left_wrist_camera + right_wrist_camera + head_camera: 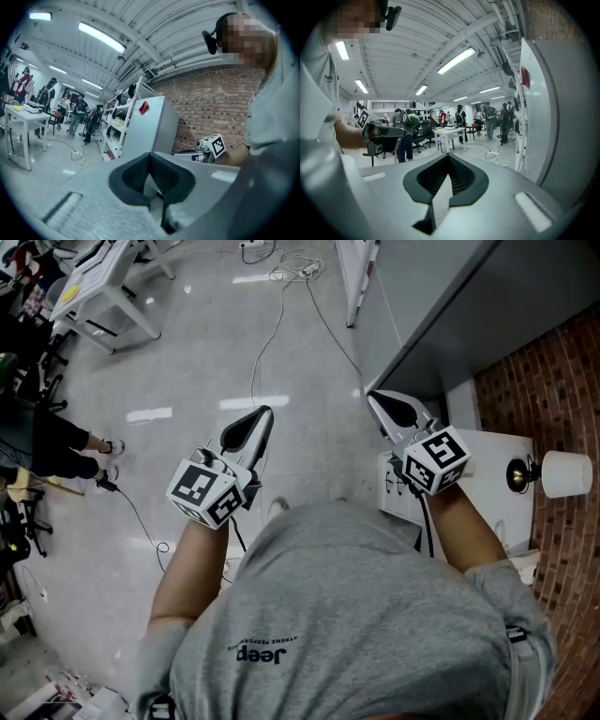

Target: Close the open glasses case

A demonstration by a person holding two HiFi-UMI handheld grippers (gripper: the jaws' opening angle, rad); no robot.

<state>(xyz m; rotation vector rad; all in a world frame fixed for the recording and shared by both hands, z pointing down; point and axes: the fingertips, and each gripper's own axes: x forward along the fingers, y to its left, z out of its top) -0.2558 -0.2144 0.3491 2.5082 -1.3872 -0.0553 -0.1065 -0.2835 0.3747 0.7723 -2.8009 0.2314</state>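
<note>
The left claw (266,413) and the right claw (373,397) are both closed tight and hold nothing, out over the floor (187,352). The glasses case shows in none of the 3 views, so how it lies cannot be told.

- The person wears a light grey short-sleeved T-shirt (366,615). A small dark "Jeep" print (258,653) sits on it, toward seven o'clock in the head view.
- The left gripper (263,413) has a pale grey shell and dark, tapering jaws lined with ribbed black pads (164,173).
- The right gripper (377,397) is built the same, with a grey shell and ribbed black pads (433,176).
- Each carries a white cube with black square markers at its six o'clock end: the left cube (208,491) and the right cube (438,460).
- A thin black cable (427,526) runs from the right cube toward six o'clock.
- A black camera mount (212,40) sits on the head.
</note>
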